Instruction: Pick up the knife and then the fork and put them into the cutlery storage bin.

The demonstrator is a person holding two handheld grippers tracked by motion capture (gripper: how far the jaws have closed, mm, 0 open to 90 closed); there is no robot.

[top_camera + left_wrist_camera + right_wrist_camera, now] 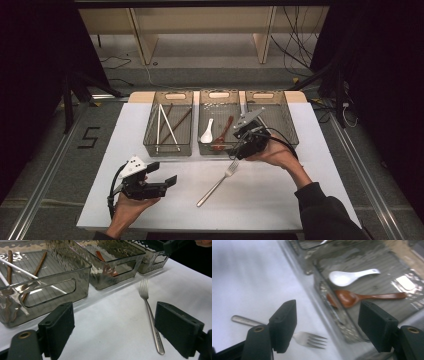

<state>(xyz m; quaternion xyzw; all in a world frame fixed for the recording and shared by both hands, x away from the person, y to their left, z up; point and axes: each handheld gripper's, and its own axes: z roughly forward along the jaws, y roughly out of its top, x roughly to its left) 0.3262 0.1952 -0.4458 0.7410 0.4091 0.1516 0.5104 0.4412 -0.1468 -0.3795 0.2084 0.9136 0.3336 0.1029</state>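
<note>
Fork (218, 182) on white table (280, 200); right gripper (239, 154) open above tines; left gripper (162, 174) open.

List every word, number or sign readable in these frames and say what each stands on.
"5": dark marking on the floor left of the table, high view.
Fork handle: small dark stamp marks in the left gripper view, too small to read.
Middle bin: pale smears on its base, unreadable and perhaps only reflections.
Nothing else legible.

Bright overhead light on the white bench (150, 125); dark surroundings. Glare ripples across the clear bins (62, 267). The right gripper view is motion-blurred, the fork (309, 339) soft.
</note>
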